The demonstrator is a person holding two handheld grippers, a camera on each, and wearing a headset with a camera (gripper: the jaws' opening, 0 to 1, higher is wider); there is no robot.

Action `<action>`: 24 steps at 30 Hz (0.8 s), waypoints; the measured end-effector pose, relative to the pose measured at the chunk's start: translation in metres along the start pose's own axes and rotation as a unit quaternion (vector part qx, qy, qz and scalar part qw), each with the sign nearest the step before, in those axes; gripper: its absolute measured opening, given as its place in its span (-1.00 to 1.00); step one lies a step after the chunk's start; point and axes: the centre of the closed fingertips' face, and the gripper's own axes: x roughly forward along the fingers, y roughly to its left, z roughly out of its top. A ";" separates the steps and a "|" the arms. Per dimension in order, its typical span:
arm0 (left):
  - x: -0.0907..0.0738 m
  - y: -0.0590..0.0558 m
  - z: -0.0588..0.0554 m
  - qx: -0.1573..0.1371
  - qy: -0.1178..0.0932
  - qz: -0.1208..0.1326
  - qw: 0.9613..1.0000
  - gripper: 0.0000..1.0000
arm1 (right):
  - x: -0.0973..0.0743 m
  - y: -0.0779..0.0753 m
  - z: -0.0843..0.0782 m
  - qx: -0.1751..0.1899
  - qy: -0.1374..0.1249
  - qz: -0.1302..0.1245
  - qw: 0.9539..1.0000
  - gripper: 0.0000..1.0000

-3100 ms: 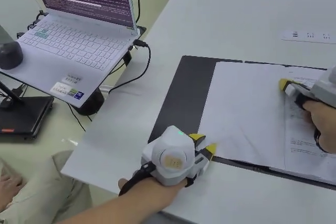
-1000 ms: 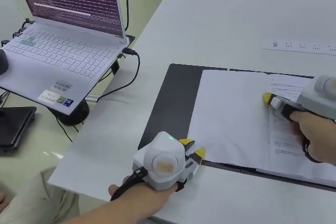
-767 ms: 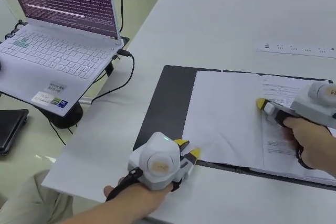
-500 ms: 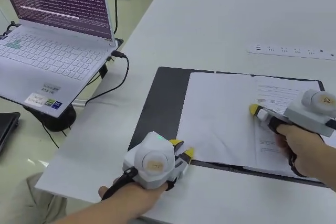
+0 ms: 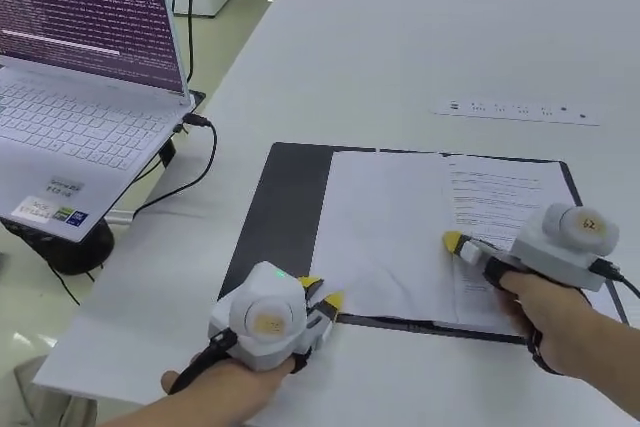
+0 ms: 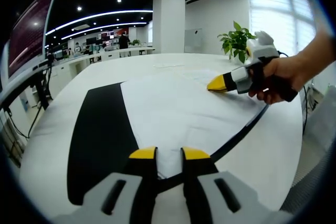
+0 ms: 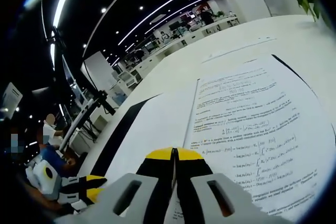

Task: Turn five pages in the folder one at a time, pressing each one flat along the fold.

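Note:
The black folder (image 5: 278, 212) lies open on the white table. A blank turned page (image 5: 385, 227) covers its left half and a printed page (image 5: 505, 197) its right half. My right gripper (image 5: 455, 243) is shut, its yellow tips pressed on the fold between the two pages, about halfway down. In the right gripper view the tips (image 7: 175, 153) rest on the paper beside the printed page (image 7: 252, 124). My left gripper (image 5: 320, 292) sits at the blank page's near left corner, over the folder's front edge. Its jaws (image 6: 169, 154) stand a narrow gap apart with nothing between them.
An open laptop (image 5: 70, 67) stands on a stand off the table's left edge, with a black cable (image 5: 195, 162) trailing from it. A white power strip (image 5: 515, 110) lies beyond the folder. A potted plant (image 6: 239, 40) stands at the far end.
My right gripper has slid along the fold toward me, from near the top to about mid-page. The left gripper has stayed at the near corner. The head camera has shifted.

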 end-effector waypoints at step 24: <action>0.000 0.000 0.000 0.002 0.002 0.000 1.000 -0.68 | -0.048 0.015 -0.054 0.023 0.030 0.052 0.998 -1.00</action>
